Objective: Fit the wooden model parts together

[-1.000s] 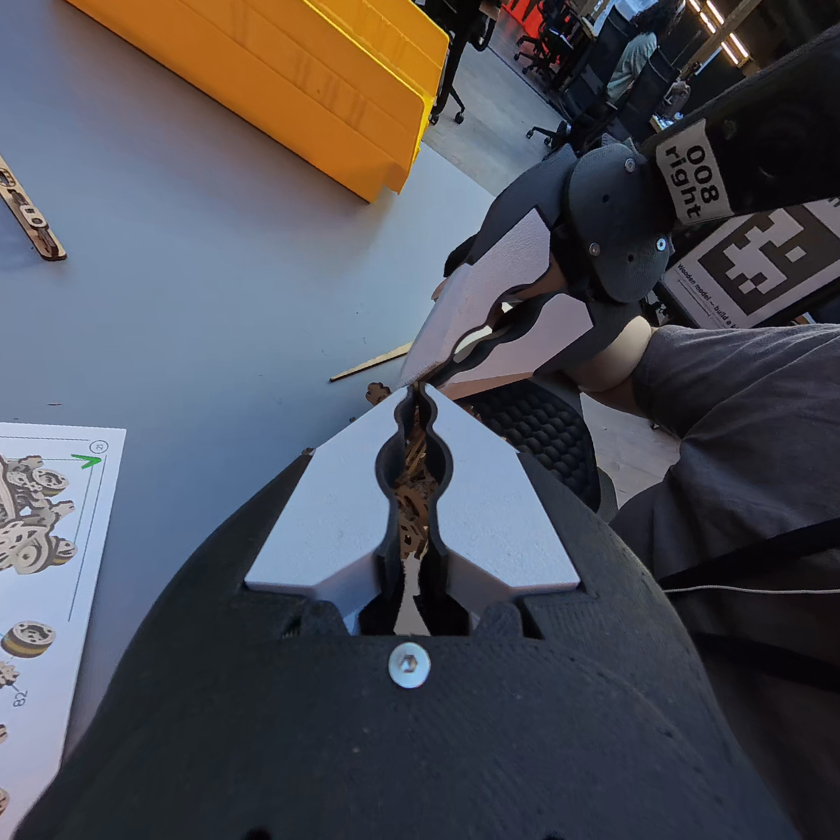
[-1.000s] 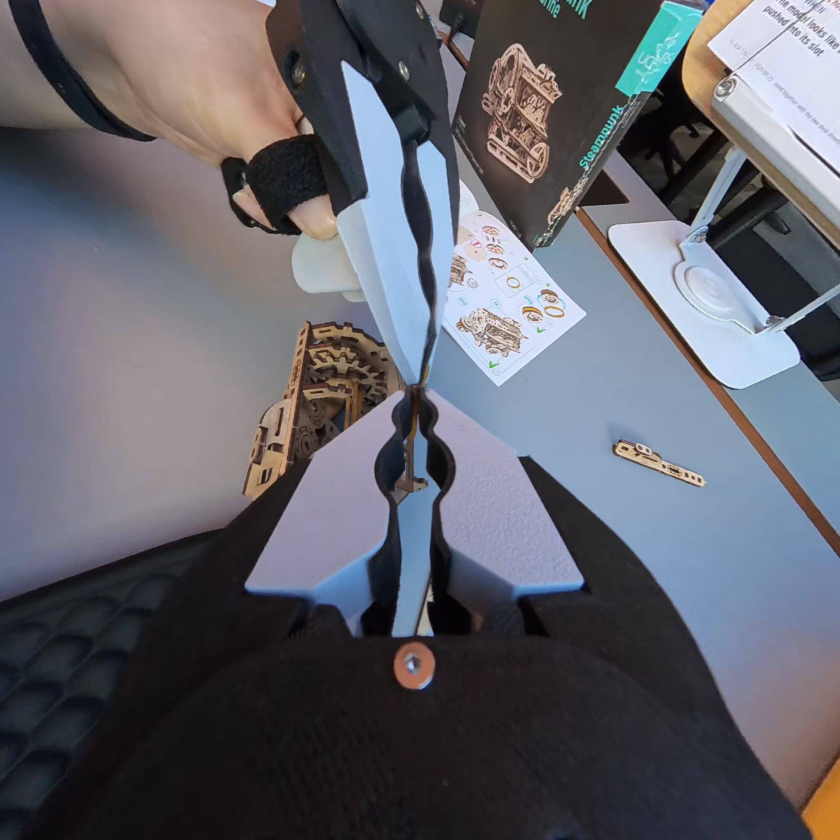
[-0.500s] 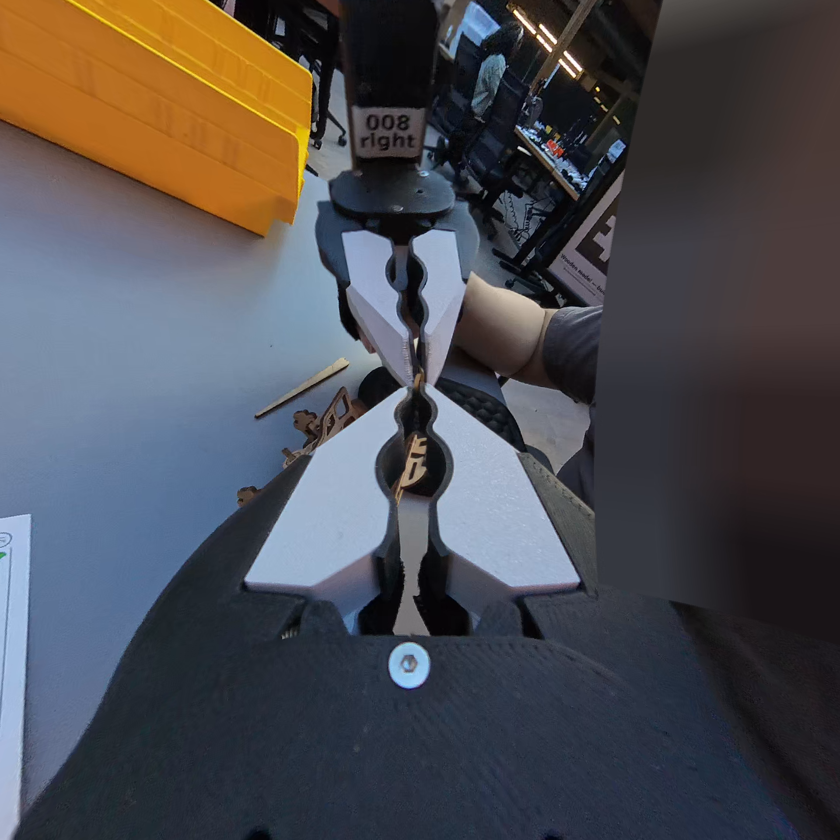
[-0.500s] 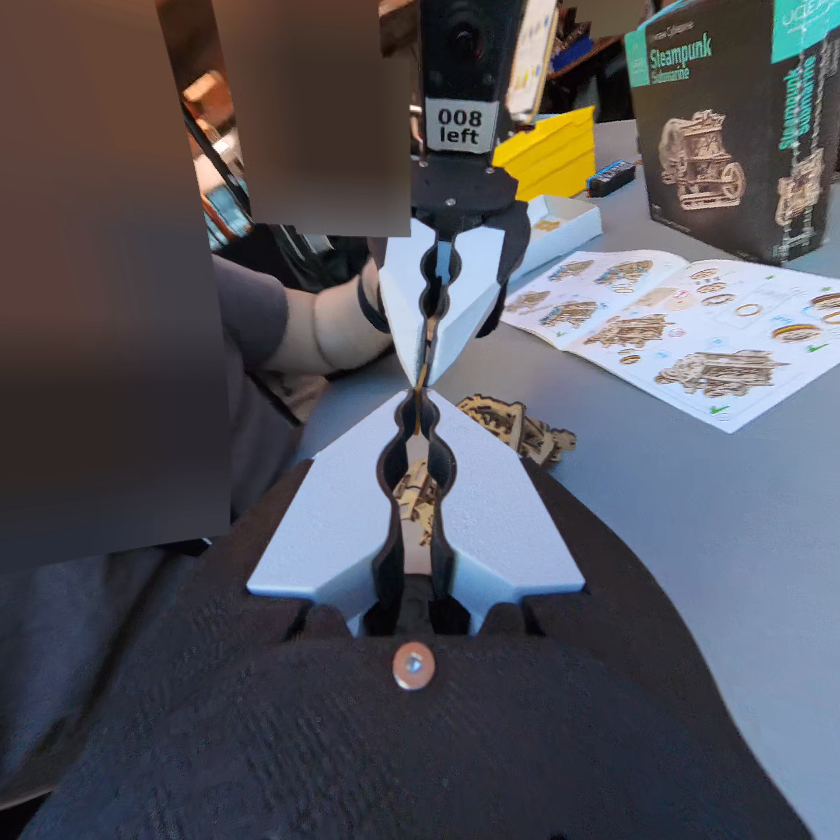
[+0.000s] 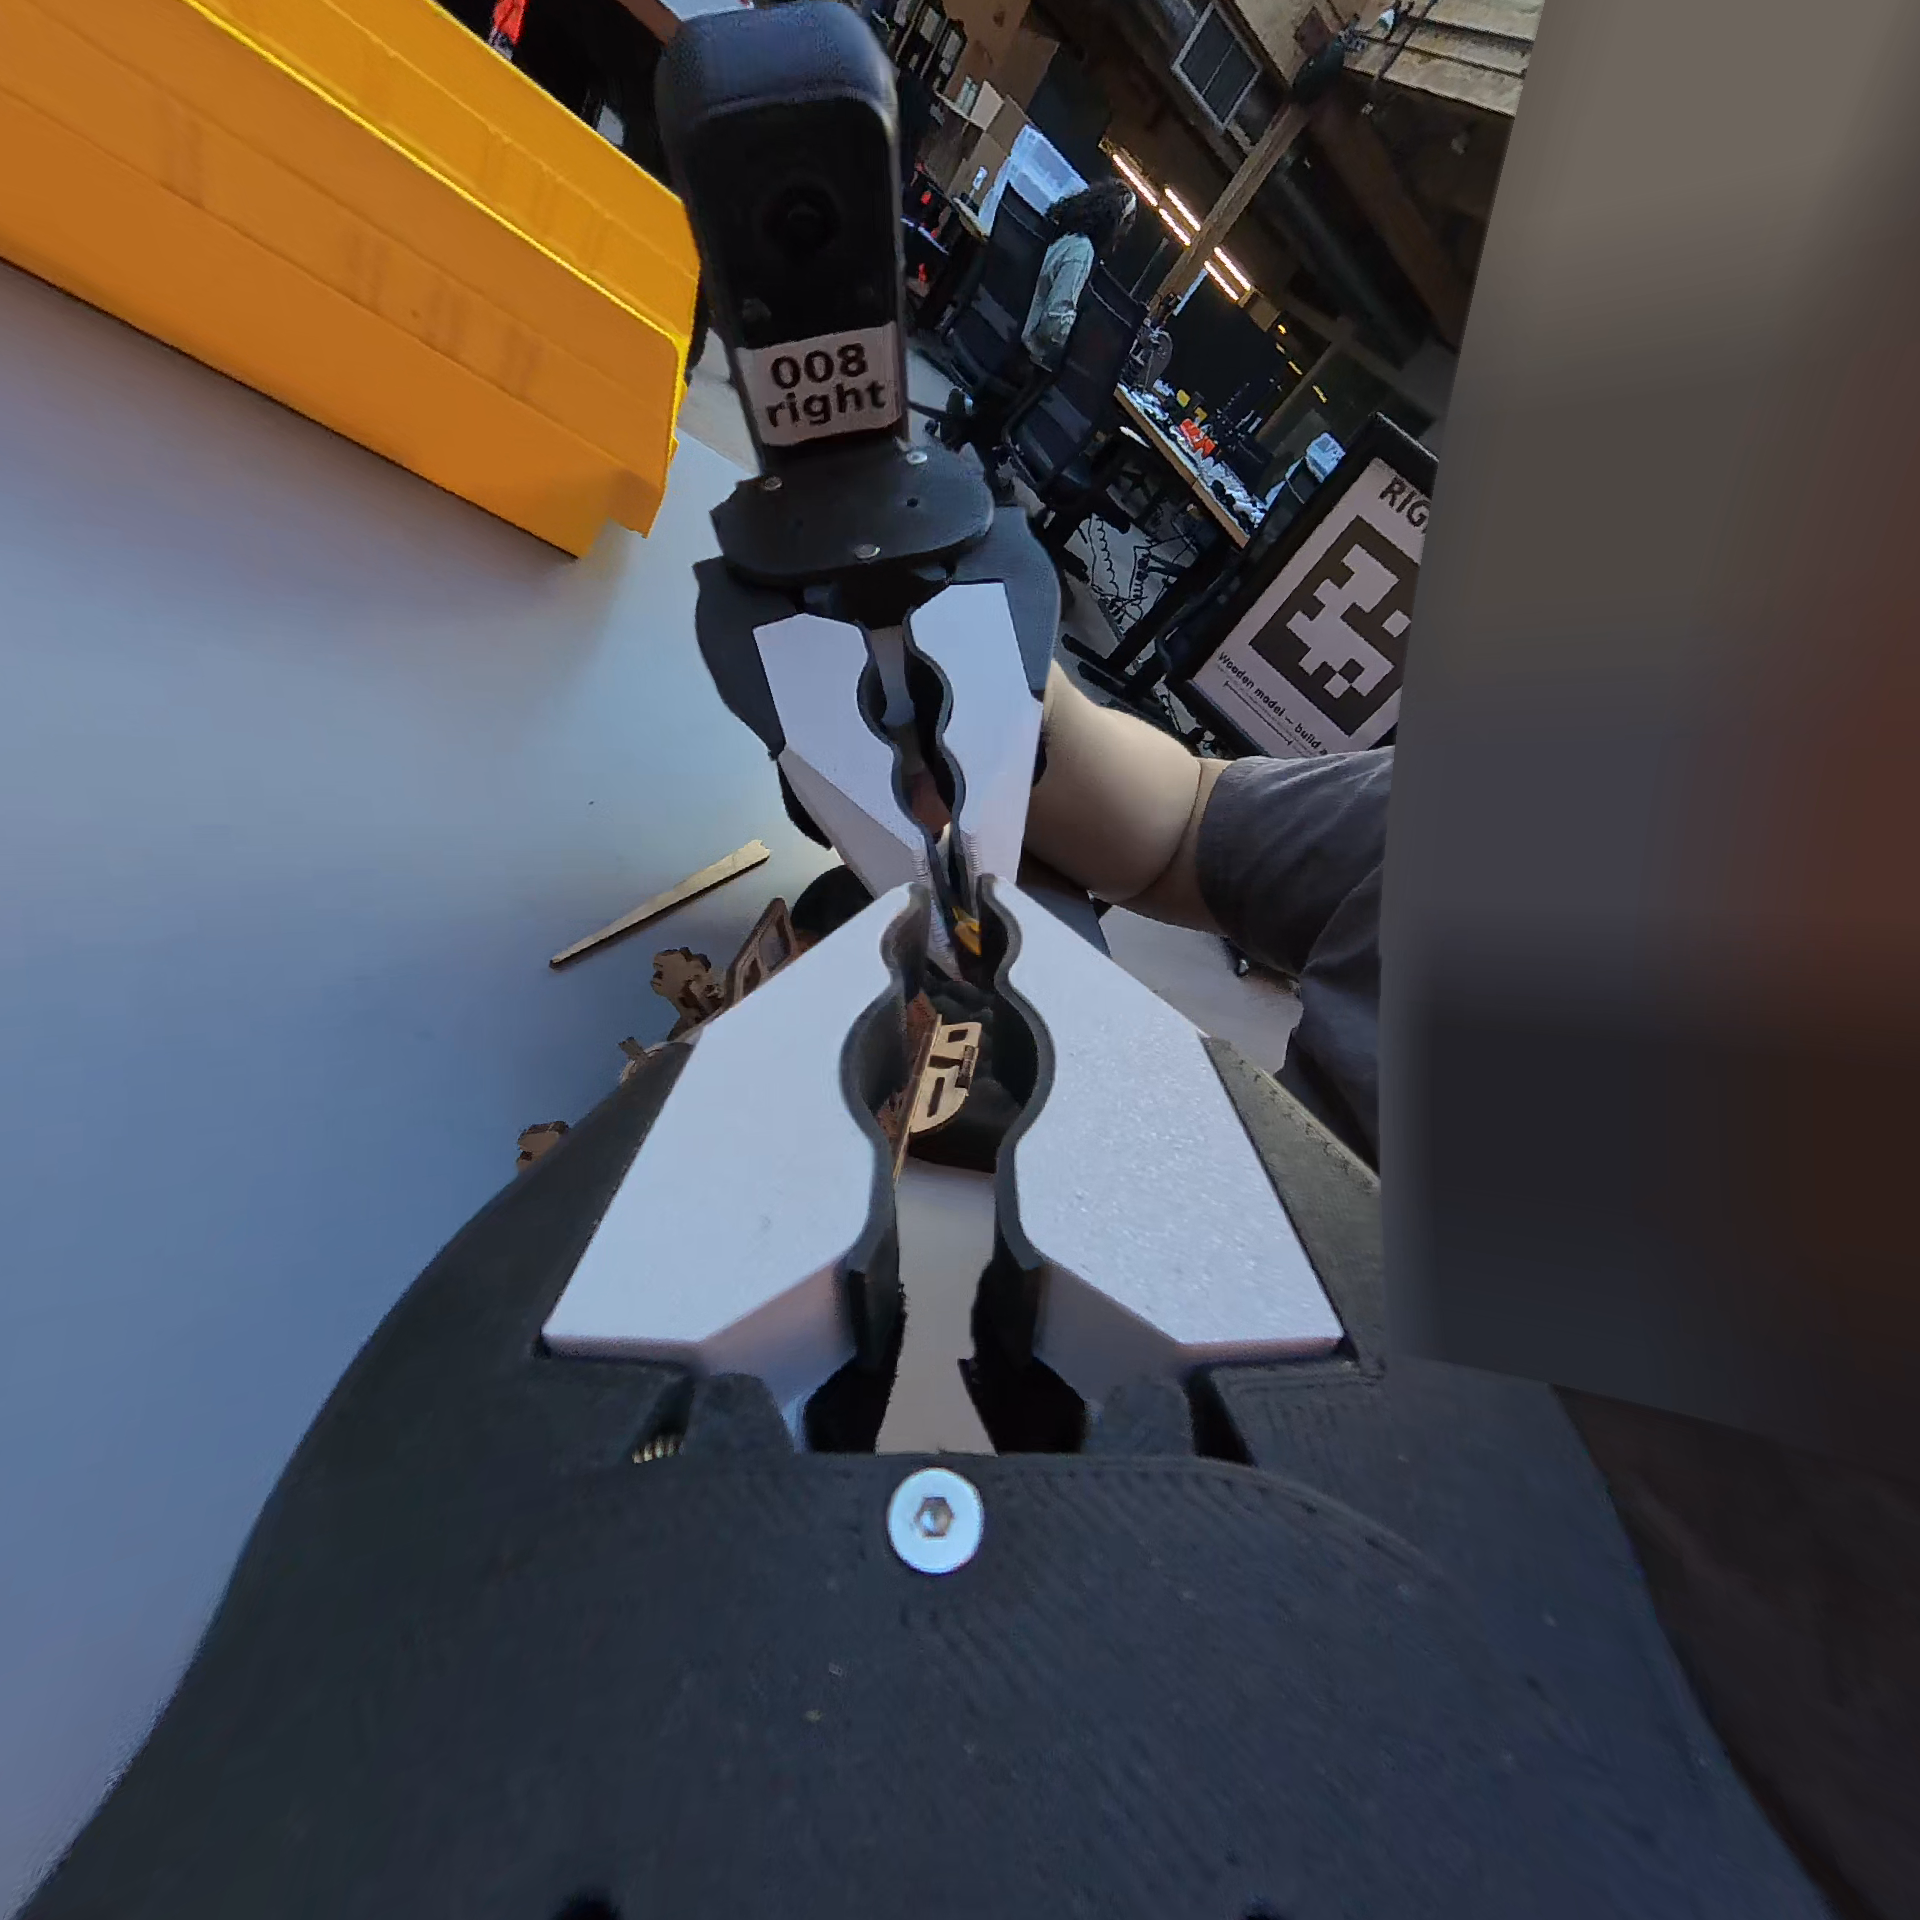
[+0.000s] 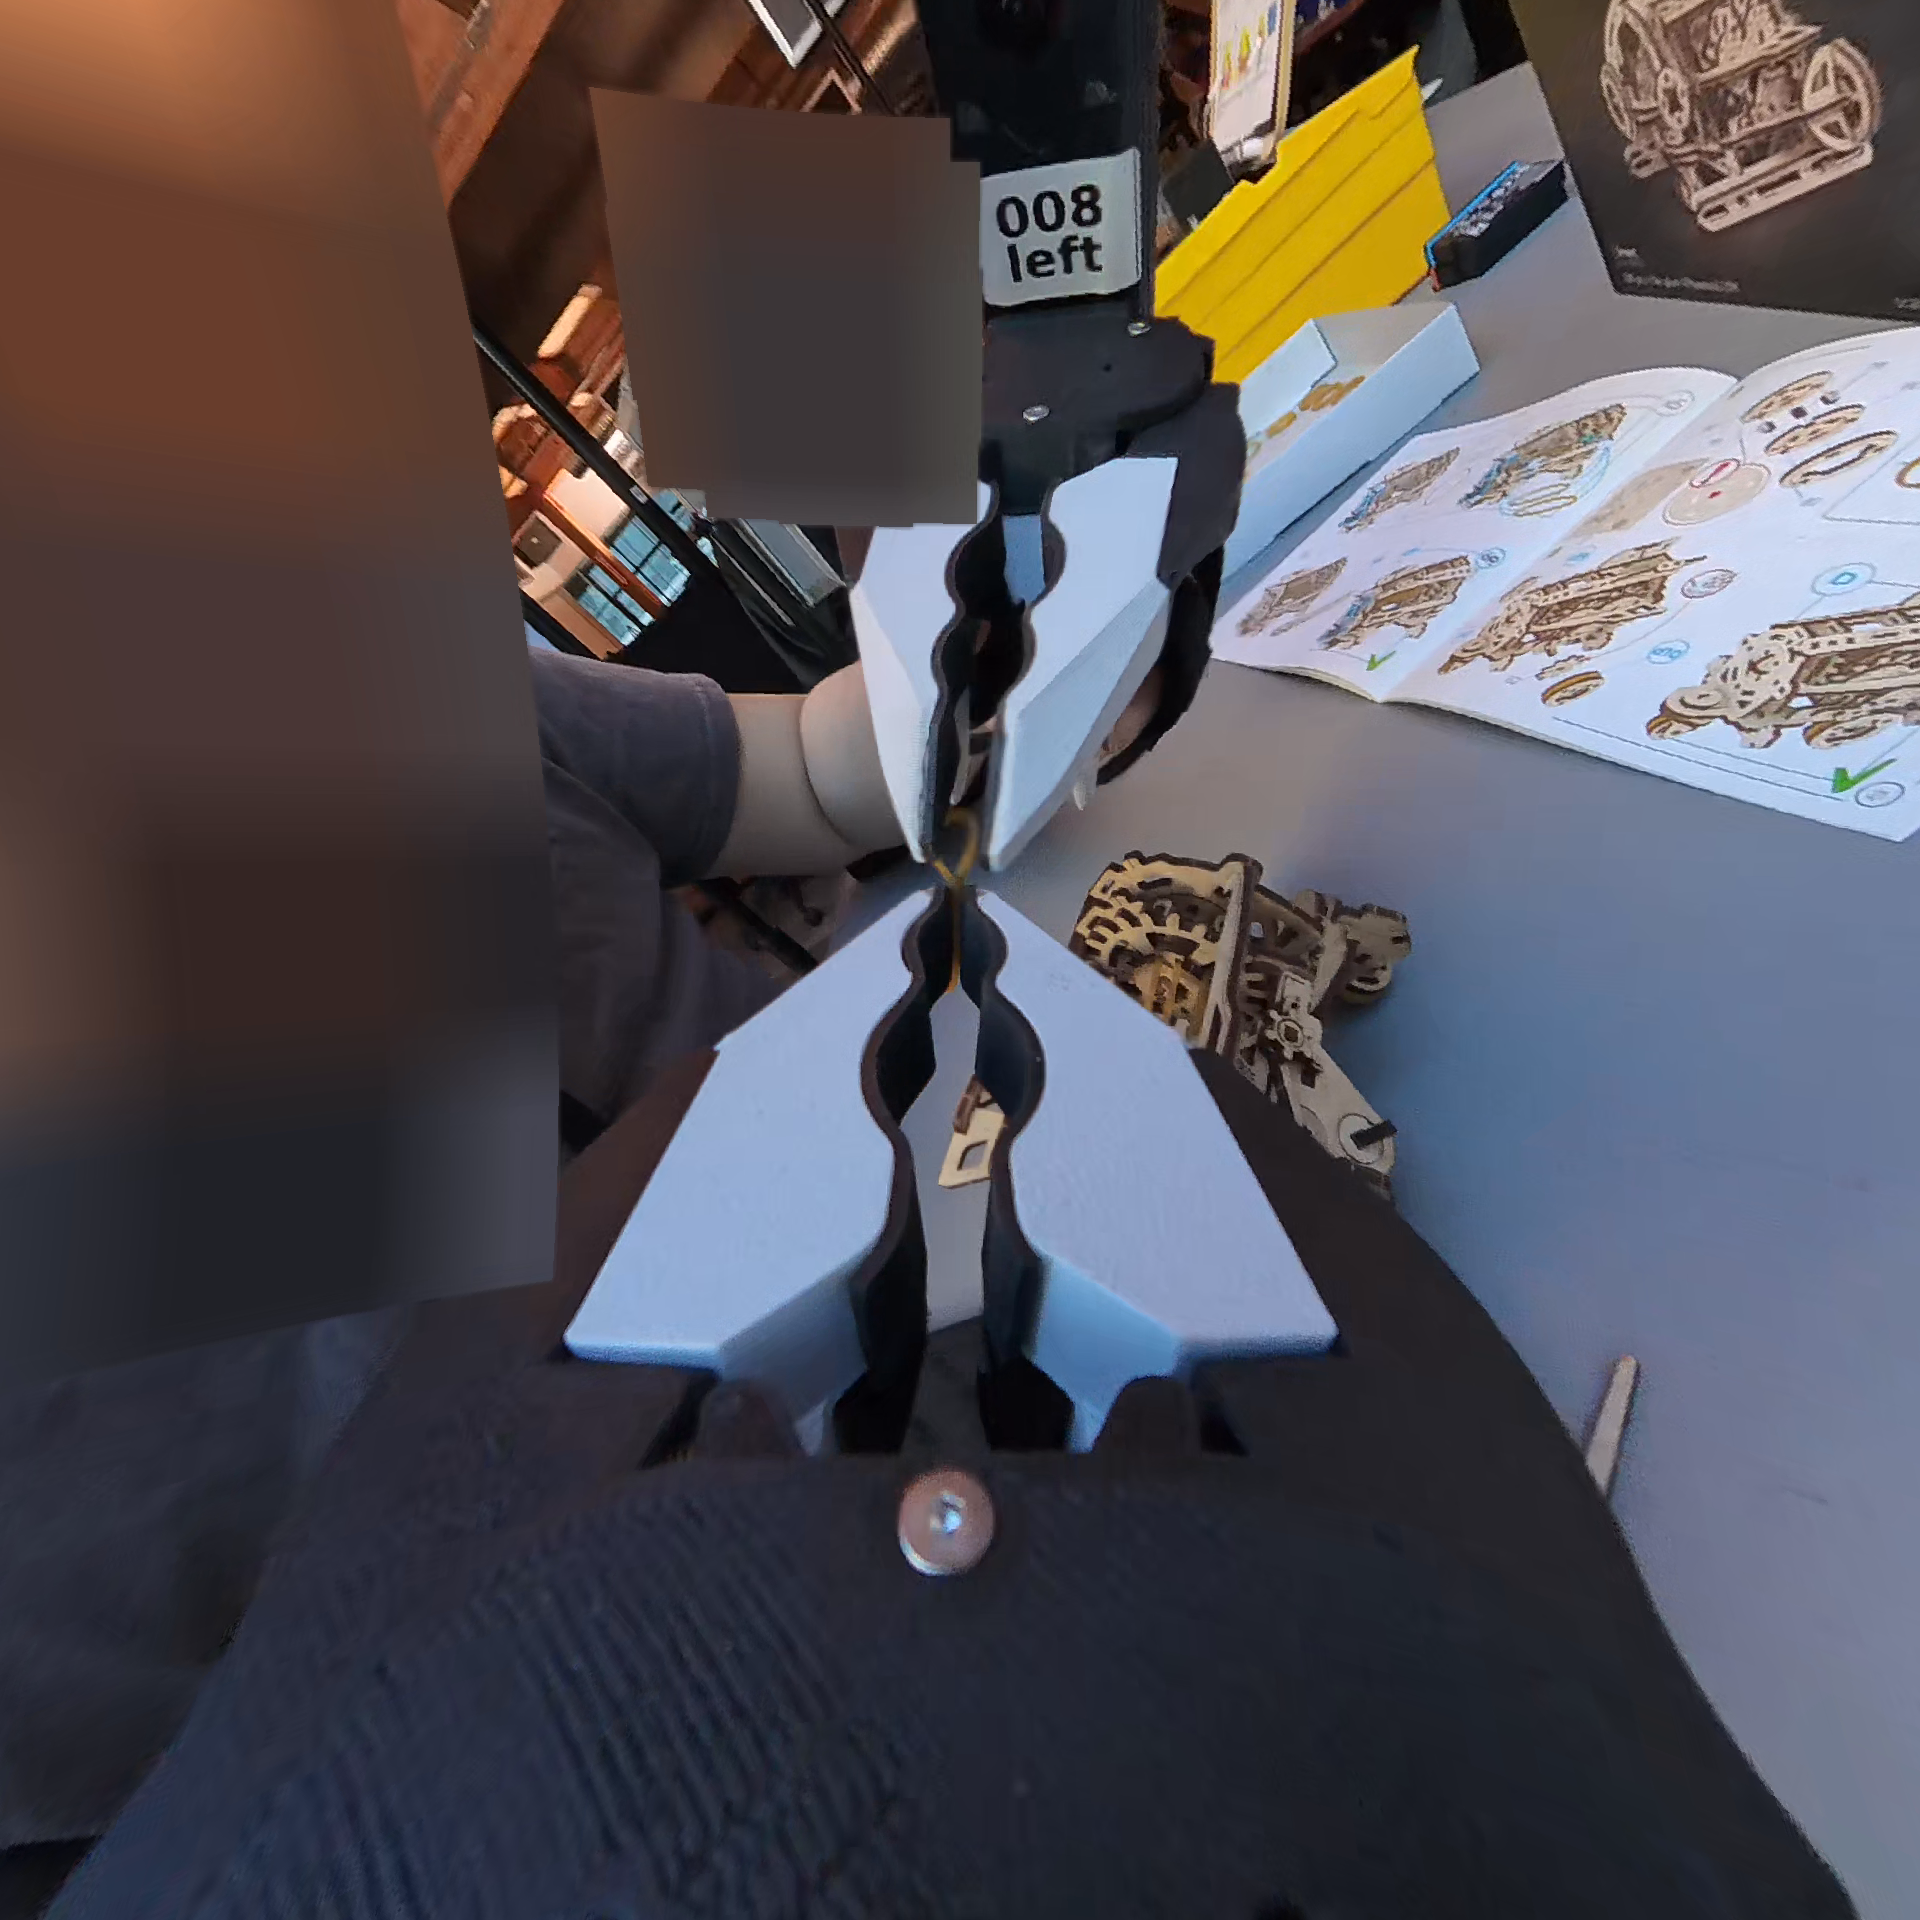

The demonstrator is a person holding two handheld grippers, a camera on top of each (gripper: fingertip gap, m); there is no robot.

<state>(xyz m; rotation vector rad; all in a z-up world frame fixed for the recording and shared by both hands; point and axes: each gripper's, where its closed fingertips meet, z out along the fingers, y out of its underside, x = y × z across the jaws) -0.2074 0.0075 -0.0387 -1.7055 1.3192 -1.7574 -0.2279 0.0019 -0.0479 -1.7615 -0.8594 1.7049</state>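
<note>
Amber ring [image 6: 961, 854] bridges both tips — your left claw [image 5: 948, 906] has just eased apart, right claw [image 6: 954, 896] stays clamped on it.

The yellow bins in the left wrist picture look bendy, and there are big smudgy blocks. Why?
Left wrist view: the wide lens curves the yellow bins near the edge; the smooth grey block on the right was added afterwards to hide someone. Right wrist view: same kind of blocks at left; the booklet stays sharp.
</note>
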